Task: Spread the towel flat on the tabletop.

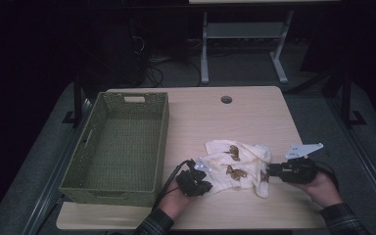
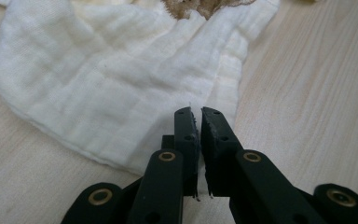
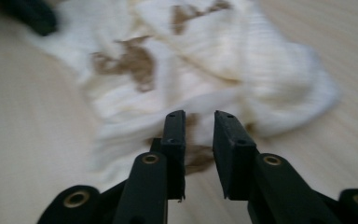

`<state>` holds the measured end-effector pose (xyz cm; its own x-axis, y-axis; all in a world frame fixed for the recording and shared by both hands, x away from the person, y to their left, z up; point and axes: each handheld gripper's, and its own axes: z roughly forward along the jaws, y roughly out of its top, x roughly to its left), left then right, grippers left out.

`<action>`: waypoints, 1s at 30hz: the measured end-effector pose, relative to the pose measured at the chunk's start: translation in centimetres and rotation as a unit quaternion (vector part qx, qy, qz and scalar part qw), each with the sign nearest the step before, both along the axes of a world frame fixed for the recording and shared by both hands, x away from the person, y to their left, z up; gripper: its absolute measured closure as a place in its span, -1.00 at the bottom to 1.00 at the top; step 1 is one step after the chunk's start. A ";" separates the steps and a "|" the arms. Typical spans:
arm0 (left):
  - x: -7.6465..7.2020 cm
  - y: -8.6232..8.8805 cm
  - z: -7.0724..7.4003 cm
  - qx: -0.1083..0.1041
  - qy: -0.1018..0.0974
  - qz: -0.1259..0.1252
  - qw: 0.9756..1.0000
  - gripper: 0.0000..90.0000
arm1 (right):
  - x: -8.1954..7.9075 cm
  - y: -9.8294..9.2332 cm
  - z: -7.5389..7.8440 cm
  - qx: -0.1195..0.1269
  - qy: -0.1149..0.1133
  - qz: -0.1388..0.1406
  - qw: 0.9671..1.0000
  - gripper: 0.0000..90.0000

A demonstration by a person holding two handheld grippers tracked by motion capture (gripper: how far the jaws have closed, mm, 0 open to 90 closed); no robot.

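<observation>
Cream muslin cloth (image 1: 236, 165), printed with brown figures, is seen crumpled on the surface (image 1: 215, 117), outside the green woven basket (image 1: 122, 147). Its edge is pinched by the left gripper (image 2: 196, 112); the right gripper (image 3: 199, 116) is parted, cloth unpinched. Folding and stowing likely remain.

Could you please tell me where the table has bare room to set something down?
The light wooden table is bare between the round cable hole and the crumpled cream cloth with brown patches. The green woven basket is empty. The near edge is crowded.
</observation>
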<state>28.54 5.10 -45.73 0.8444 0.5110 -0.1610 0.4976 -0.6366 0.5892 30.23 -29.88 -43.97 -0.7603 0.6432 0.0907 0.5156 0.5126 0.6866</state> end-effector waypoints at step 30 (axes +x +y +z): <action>-0.1 -0.1 0.0 0.003 -0.006 -0.001 1.000 0.89 | 2.9 -1.6 1.5 0.030 -0.056 -0.067 0.996 1.00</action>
<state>28.43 4.99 -45.72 0.8471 0.5108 -0.1466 0.4890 -0.6413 0.5913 33.17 -31.49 -42.52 -0.6749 0.7362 0.0505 0.4949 0.4008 0.7710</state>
